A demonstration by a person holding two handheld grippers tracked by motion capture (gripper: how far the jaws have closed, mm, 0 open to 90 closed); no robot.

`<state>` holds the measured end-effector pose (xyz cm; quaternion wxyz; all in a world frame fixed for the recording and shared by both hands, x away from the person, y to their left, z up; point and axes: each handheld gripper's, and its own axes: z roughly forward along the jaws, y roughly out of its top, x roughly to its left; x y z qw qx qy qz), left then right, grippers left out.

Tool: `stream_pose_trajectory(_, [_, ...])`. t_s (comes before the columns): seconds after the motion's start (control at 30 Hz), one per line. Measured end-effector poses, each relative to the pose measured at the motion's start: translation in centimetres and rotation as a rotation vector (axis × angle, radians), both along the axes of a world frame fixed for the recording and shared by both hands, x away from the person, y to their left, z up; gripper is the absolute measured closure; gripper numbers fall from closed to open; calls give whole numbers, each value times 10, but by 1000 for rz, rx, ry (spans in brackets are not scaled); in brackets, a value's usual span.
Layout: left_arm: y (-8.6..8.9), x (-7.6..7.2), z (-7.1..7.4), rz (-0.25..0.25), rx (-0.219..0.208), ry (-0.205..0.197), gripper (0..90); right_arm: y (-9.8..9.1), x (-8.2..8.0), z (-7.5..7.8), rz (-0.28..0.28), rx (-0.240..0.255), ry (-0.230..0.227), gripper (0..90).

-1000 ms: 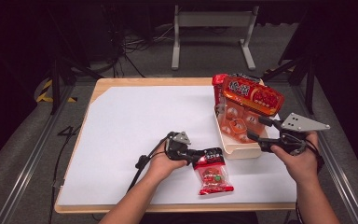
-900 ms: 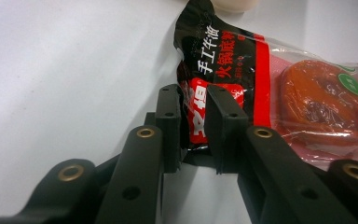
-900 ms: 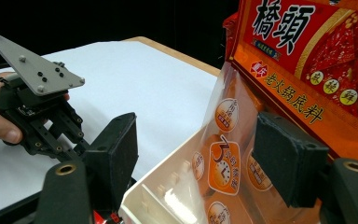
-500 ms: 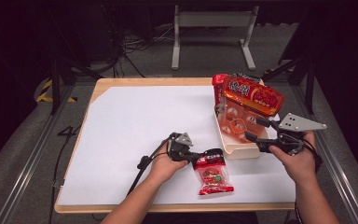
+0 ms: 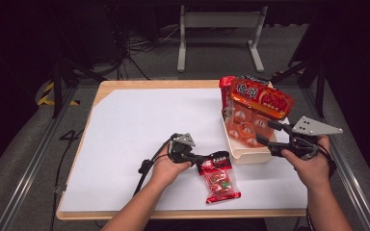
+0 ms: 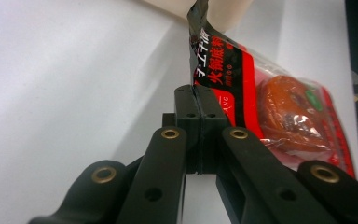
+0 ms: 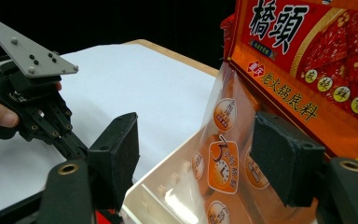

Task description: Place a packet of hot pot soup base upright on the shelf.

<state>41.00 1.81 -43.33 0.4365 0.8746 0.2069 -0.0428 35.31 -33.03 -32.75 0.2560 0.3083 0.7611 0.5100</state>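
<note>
Nothing moved: left gripper (image 5: 196,157) pinches sauce packet (image 5: 218,177); right gripper (image 5: 269,135), wide, faces tray (image 5: 244,153).

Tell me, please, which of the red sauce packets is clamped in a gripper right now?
The small red packet lying flat on the white sheet; the left gripper pinches its top edge. The others stand in the cream tray.

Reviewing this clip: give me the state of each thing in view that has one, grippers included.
Left gripper: shut on the small red packet's top edge.
Small red packet: sealed, lying flat on the white sheet.
Right gripper: open, at the tray's near end.
Cream tray: holds packets.
Large orange pouch: sealed, propped tilted atop the tray's contents.
</note>
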Motion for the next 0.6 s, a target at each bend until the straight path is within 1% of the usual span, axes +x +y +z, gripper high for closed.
stream_pose_trajectory(0.1, [5,-2,9,8,-23,-16,900,-2,-1,2,-4,8,-8,335])
stream_pose_trajectory(0.23, [9,-4,18,2,-50,-24,900,-7,-2,4,-6,32,7,360])
stream_pose_trajectory(0.3, [11,-6,24,0,-54,-31,900,-8,-3,4,-7,36,16,364])
stream_pose_trajectory(0.33, [11,-7,27,-6,-61,-43,900,-9,-3,5,-6,37,18,365])
stream_pose_trajectory(0.43, [12,-10,37,-17,-73,-62,900,-10,-4,6,-9,39,17,365])
stream_pose_trajectory(0.53, [11,-14,46,-37,-78,-84,900,-11,-4,7,-8,39,14,365])
stream_pose_trajectory(0.6, [11,-17,52,-51,-72,-98,900,-11,-4,7,-9,41,14,366])
